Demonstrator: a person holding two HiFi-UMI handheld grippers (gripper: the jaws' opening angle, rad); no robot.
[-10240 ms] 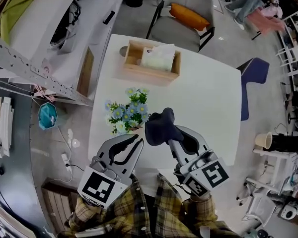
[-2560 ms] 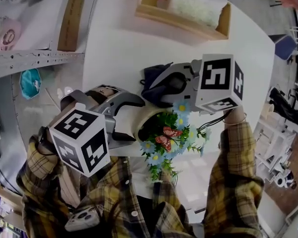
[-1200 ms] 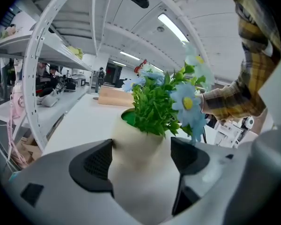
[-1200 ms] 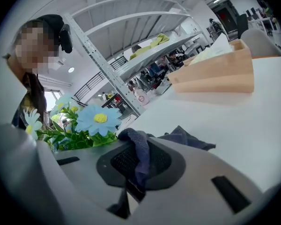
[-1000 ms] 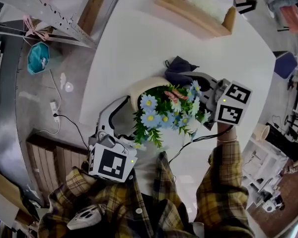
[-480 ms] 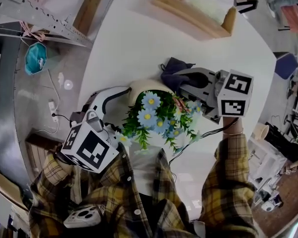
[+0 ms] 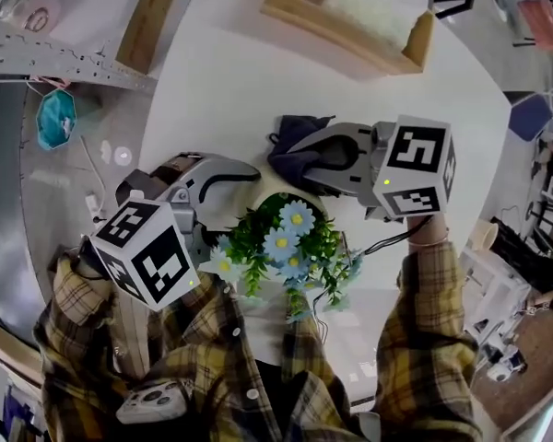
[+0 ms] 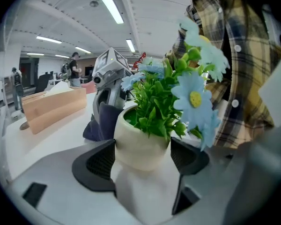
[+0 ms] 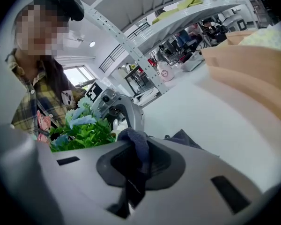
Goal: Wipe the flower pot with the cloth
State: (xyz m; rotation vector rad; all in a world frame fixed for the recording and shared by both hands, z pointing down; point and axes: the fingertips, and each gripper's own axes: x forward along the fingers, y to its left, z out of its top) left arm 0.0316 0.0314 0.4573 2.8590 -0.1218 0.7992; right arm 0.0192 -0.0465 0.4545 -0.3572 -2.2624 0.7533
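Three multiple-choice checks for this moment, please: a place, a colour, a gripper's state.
1. Where is the wooden box? A) on the floor B) on a chair C) at the white table's far side
2. The cloth's colour? A) white B) dark blue C) red
3. The left hand-held gripper is: A) shut on the flower pot B) open, empty C) shut on the cloth
C: it rests on the tabletop beyond both tools. B: it shows navy in the right hand-held gripper. A: a jaw presses each side of the pot.
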